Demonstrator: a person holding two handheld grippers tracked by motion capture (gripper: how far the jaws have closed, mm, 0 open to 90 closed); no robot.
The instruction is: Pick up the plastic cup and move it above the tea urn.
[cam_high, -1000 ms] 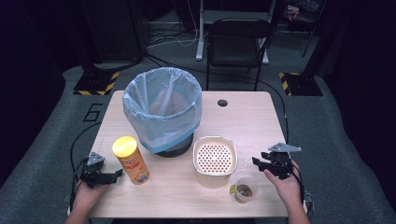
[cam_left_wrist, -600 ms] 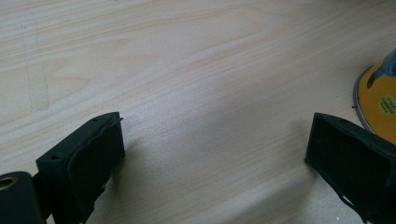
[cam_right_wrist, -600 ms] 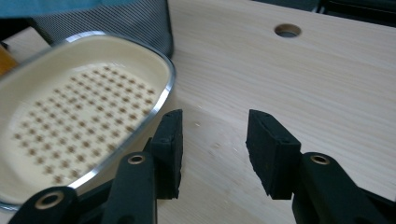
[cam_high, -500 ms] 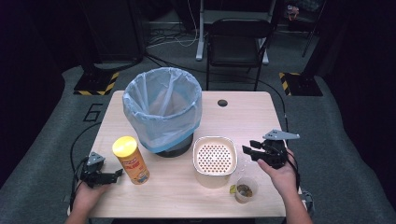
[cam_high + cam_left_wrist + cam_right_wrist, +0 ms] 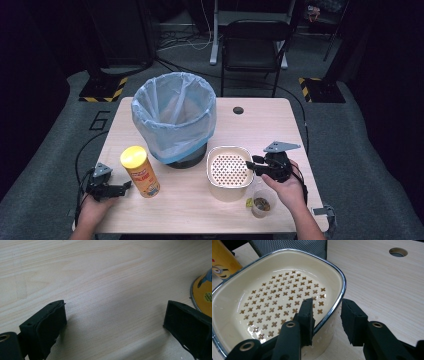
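A cream strainer bowl (image 5: 229, 170) with cross-shaped holes and a metal rim stands on the wooden table (image 5: 270, 130), right of centre. My right gripper (image 5: 253, 165) reaches it from the right. In the right gripper view one jaw sits inside the bowl (image 5: 274, 295) and the other outside, straddling the rim. These jaws have just been closing on the bowl's wall, and the right gripper (image 5: 328, 307) now grips it. My left gripper (image 5: 123, 187) rests on the table at the front left, open with only bare wood between its jaws (image 5: 115, 315). A yellow snack can (image 5: 140, 171) stands upright just right of it.
A bin lined with a pale blue bag (image 5: 172, 117) stands behind the can and bowl. A small clear cup (image 5: 262, 204) with brown bits sits near the front edge under my right hand. A cable hole (image 5: 238, 110) lies farther back. A black chair (image 5: 255, 45) stands beyond the table.
My right gripper moved left from the table's right side to the bowl and its jaws came together around the rim. The left hand and the other objects stayed put.
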